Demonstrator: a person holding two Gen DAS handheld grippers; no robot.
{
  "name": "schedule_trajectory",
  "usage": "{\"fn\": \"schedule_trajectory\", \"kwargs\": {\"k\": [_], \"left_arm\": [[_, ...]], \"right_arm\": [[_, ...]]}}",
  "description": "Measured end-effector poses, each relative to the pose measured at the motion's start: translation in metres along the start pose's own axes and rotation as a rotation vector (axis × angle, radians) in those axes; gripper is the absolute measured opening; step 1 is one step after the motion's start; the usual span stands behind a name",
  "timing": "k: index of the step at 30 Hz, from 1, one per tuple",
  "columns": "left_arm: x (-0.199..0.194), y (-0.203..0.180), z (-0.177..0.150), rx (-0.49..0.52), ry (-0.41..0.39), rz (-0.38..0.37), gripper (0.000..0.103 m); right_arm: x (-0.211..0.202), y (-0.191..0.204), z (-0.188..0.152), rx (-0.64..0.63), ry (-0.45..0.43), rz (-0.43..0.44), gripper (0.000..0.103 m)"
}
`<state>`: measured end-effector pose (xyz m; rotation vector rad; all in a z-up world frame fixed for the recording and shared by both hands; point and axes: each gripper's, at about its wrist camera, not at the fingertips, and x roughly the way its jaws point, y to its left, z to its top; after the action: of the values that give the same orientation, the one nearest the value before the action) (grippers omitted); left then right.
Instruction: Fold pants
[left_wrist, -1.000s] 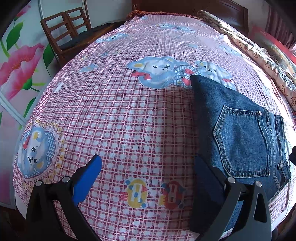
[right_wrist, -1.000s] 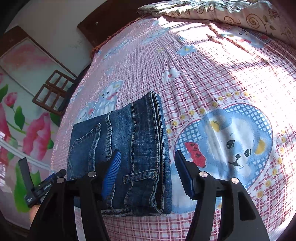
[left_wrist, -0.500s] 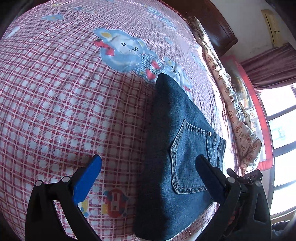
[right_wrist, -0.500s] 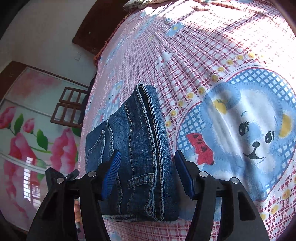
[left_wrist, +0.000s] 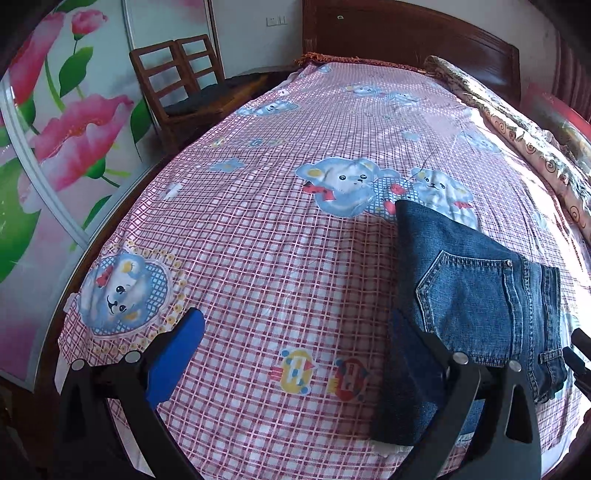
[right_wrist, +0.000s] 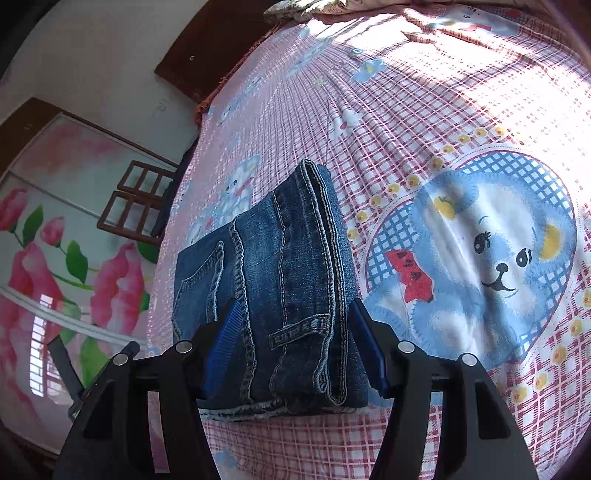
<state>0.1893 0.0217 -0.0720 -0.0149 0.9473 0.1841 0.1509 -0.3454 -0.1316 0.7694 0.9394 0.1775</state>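
Folded denim pants (right_wrist: 273, 295), a thick stitched rectangle, lie on the checked cotton bedsheet (left_wrist: 280, 258). The left gripper (left_wrist: 295, 343) gapes wide above; the right gripper (right_wrist: 295, 339) straddles the waistband, fingers spread.

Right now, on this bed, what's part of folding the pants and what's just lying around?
Belongs to the job:
folded jeans
left gripper, open
right gripper, open astride the jeans
bedsheet, the work surface

Just lying about:
wooden chairs
rolled quilt
headboard
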Motion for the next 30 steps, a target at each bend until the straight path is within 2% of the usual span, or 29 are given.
{"fn": "schedule_trajectory", "kwargs": {"k": [8,14,18,21,24,30], "left_arm": [[-0.009,0.006,-0.004,0.004,0.002,0.018,0.1],[-0.002,0.002,-0.001,0.026,0.005,0.026,0.1],[0.012,-0.005,0.003,0.058,0.025,-0.014,0.1],[0.029,-0.009,0.006,0.051,0.077,-0.132,0.1],[0.043,-0.016,0.007,0.09,0.092,-0.119,0.1],[0.07,-0.009,0.007,-0.019,0.201,-0.397,0.1]], "right_arm": [[0.0,0.008,-0.002,-0.009,0.002,0.007,0.06],[0.001,0.003,0.0,-0.014,0.003,-0.001,0.06],[0.007,-0.003,0.006,-0.007,0.005,-0.012,0.06],[0.011,-0.007,0.012,0.002,0.002,-0.008,0.06],[0.014,-0.01,0.015,0.006,0.003,-0.007,0.06],[0.018,-0.012,0.018,0.008,0.007,-0.004,0.06]]}}
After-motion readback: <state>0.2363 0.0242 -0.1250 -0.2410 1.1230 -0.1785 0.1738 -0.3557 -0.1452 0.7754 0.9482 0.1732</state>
